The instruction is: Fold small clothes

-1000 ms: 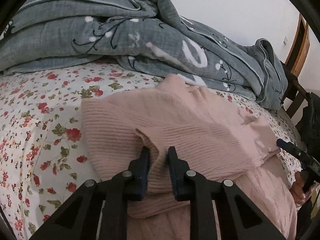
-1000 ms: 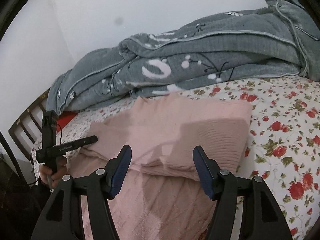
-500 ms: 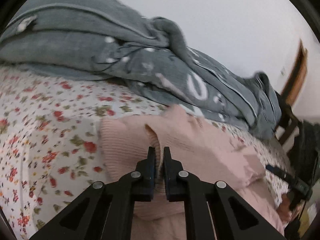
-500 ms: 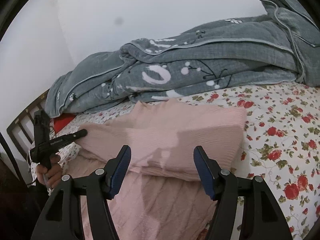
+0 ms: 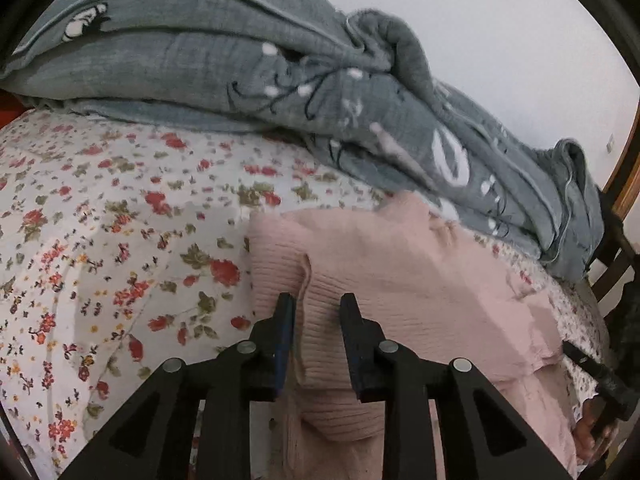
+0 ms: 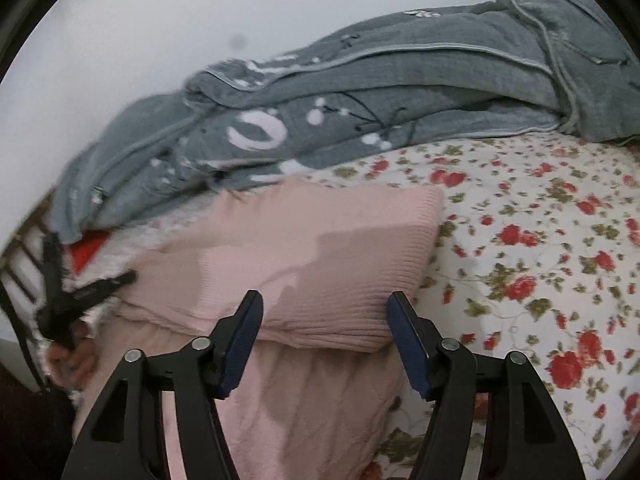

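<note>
bed [image 5: 100, 240] | holds pink sweater [image 5: 400, 280] (folded), grey quilt [image 5: 240, 60]

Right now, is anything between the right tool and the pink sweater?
Nothing visible. The right tool hovers open directly over the folded pink sweater on the floral sheet; the grey blanket lies behind it.

No legible text, label, brand, number or sign appears in either wrist view.

Plain white wall [image 6: 140, 40], floral-sheeted bed [image 5: 100, 240], grey quilt [image 5: 200, 52], possibly wooden headboard [image 5: 628, 176]
</note>
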